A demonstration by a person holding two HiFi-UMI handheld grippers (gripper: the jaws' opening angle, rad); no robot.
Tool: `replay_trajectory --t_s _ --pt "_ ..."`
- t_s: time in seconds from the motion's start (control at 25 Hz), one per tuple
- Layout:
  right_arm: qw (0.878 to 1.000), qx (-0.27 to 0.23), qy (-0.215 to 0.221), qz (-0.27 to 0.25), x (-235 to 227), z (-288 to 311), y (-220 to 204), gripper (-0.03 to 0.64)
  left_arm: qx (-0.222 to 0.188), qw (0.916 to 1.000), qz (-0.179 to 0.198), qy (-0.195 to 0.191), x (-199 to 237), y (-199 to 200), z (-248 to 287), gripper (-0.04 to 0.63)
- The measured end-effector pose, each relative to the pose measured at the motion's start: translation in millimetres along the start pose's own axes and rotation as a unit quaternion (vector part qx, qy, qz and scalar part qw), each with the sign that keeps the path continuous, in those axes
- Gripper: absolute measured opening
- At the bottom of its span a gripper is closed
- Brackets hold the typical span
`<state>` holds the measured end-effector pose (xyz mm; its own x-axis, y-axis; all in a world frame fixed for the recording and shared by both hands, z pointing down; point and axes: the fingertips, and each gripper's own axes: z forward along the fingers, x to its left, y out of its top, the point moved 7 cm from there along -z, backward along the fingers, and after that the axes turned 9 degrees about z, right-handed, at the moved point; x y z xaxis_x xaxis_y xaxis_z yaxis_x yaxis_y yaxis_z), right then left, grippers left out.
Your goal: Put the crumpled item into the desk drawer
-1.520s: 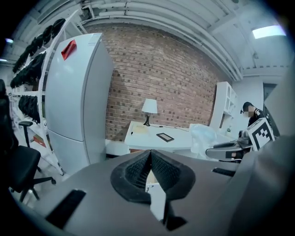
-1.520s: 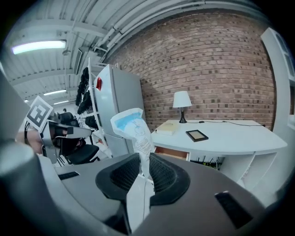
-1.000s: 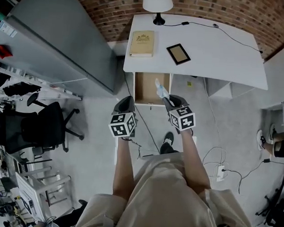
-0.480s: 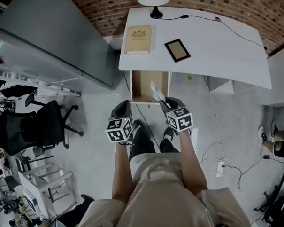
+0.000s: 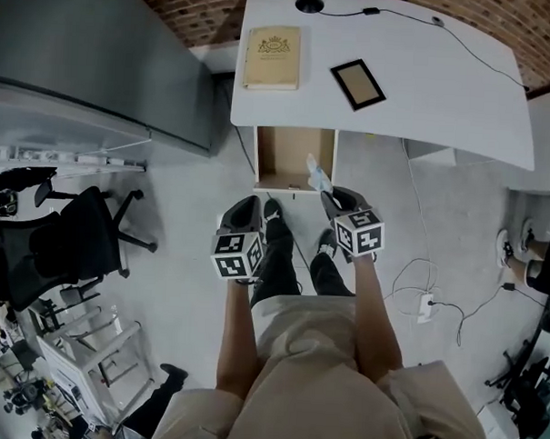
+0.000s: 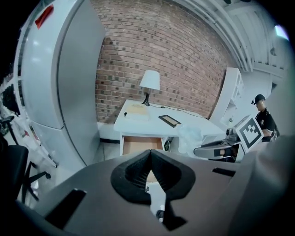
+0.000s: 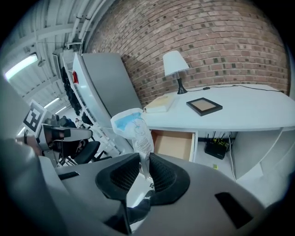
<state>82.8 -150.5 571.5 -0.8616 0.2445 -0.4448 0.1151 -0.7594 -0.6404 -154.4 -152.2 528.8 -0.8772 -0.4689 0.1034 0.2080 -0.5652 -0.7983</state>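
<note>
Your right gripper (image 7: 139,168) is clamped on the crumpled plastic wrapper (image 7: 132,129), held near the front edge of the open desk drawer (image 5: 294,157). Your left gripper (image 6: 150,159) has its jaws together with nothing between them.

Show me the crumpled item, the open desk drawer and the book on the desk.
crumpled item (image 7: 130,125), right gripper view, its blue-printed top.
desk drawer (image 5: 290,156), head view, bare wooden floor.
book (image 5: 271,56), head view, middle of cover.

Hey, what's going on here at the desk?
A person stands facing a white desk with a gripper in each hand. The right gripper is clamped on a crumpled plastic wrapper, held in front of the open drawer, which looks empty. The left gripper is shut and holds nothing.
</note>
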Motion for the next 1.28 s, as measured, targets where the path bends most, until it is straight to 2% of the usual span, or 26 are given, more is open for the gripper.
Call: replay_trajectory --t_s 0.16,0.32,0.48,0.64,0.8,0.96,1.28 --pt "0.999 0.037 0.000 -0.005 -2.6 31.4 -7.3 0.091 0.019 0.9994 -0.008 -0.026 16.7 -13.2 11.3 0.017" --pt "0.998 0.058 -0.027 -0.016 -13.3 50.8 -5.2 0.091 0.026 0.9982 -0.017 -0.050 34.3 -18.8 29.0 0.017" --pt "0.996 0.075 -0.035 -0.033 -15.3 78.5 -3.8 0.091 0.035 0.9968 -0.017 -0.070 55.8 -26.5 54.8 0.017" --pt "0.996 0.082 -0.037 -0.017 -18.0 99.1 -7.8 0.091 0.044 0.9951 -0.026 -0.084 71.3 -33.4 78.5 0.017" --pt "0.994 0.093 -0.053 -0.018 -25.2 119.9 -8.3 0.091 0.054 0.9911 -0.007 -0.122 77.4 -35.7 103.8 0.017" --pt "0.995 0.079 -0.053 -0.006 -31.9 136.8 -6.9 0.091 0.065 0.9851 0.026 -0.157 83.1 -41.2 130.1 0.017" --pt "0.993 0.091 -0.065 -0.028 -57.7 163.0 -18.0 0.091 0.067 0.9777 0.064 -0.188 91.6 -50.2 165.3 0.017"
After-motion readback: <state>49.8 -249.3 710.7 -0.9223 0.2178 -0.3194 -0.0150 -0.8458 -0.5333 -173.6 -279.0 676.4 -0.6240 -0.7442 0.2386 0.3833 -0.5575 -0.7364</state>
